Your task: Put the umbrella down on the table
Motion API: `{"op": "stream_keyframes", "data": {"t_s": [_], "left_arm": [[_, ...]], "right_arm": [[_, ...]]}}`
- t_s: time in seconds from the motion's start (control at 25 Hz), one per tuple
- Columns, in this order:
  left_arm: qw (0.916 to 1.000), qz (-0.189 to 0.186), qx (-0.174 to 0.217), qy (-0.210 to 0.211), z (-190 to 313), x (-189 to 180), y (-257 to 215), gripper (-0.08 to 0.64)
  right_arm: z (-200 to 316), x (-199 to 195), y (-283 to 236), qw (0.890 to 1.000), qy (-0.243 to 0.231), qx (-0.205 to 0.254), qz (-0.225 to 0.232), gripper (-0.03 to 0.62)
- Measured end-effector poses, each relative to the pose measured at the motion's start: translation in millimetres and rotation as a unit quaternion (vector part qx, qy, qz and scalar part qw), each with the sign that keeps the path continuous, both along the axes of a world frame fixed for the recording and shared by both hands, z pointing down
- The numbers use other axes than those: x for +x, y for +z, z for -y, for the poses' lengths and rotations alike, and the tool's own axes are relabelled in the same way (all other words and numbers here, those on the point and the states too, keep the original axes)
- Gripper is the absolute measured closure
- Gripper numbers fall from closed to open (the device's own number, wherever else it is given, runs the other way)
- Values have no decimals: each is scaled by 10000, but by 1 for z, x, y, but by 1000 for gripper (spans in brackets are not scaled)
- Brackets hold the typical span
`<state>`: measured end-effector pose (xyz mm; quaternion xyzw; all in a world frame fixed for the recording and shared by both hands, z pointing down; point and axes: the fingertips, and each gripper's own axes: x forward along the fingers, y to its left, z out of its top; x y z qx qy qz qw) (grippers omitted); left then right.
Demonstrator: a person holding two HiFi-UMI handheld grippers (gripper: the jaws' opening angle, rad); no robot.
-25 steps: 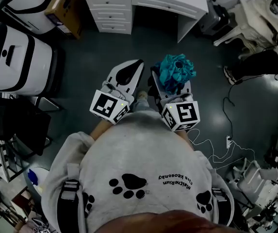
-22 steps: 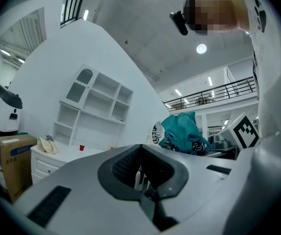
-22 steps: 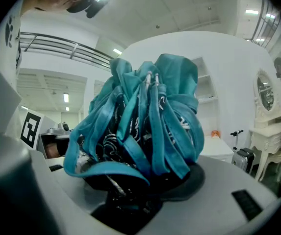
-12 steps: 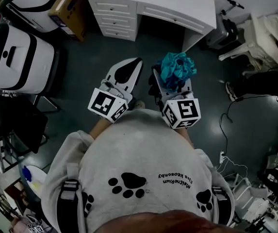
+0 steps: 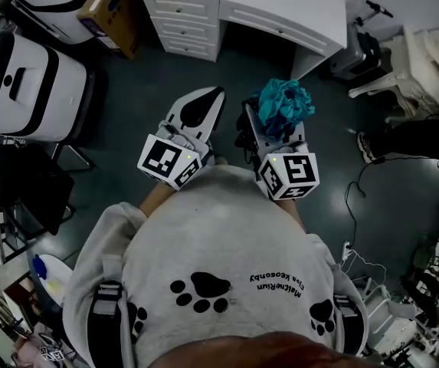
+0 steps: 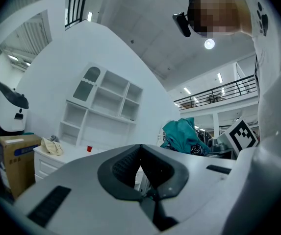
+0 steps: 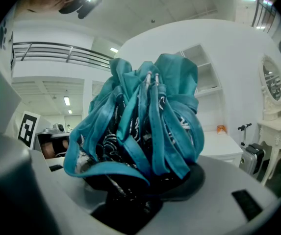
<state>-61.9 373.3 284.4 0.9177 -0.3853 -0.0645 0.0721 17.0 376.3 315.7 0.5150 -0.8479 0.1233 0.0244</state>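
Observation:
A folded teal umbrella [image 5: 283, 106] with a dark patterned lining bunches up between the jaws of my right gripper [image 5: 274, 126], which is shut on it. In the right gripper view the umbrella [image 7: 140, 121] fills the middle and hides the right gripper's [image 7: 145, 190] pads. My left gripper [image 5: 208, 98] is held beside it at the same height, shut and holding nothing; its pads [image 6: 125, 165] meet in the left gripper view. The white table [image 5: 280, 10], a desk with drawers, stands ahead across the dark floor. From the left gripper's side the umbrella [image 6: 182, 136] shows to the right.
A large white-and-black machine [image 5: 20, 83] and a cardboard box [image 5: 116, 10] stand left of the desk. A suitcase [image 5: 353, 48], a white chair [image 5: 388, 52] and floor cables [image 5: 357, 198] lie to the right. A cloth [image 6: 52, 146] and red cup [image 6: 89, 148] sit on the desk.
The person has stepped a little nearer to the desk, which now sits lower in the head view. Both grippers moved forward together, and the right one keeps its hold on the umbrella.

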Motion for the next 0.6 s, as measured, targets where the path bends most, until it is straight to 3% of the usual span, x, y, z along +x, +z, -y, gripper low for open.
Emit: {"op": "stream_keyframes", "data": {"t_s": [0.28, 0.6], "left_arm": [[9998, -16, -105, 164, 28, 6, 12, 543], [9987, -11, -70, 499, 107, 21, 6, 543]], "right_arm": [[24, 2, 10, 9999, 92, -60, -54, 330], [95, 18, 6, 9989, 460, -41, -111, 330]]}}
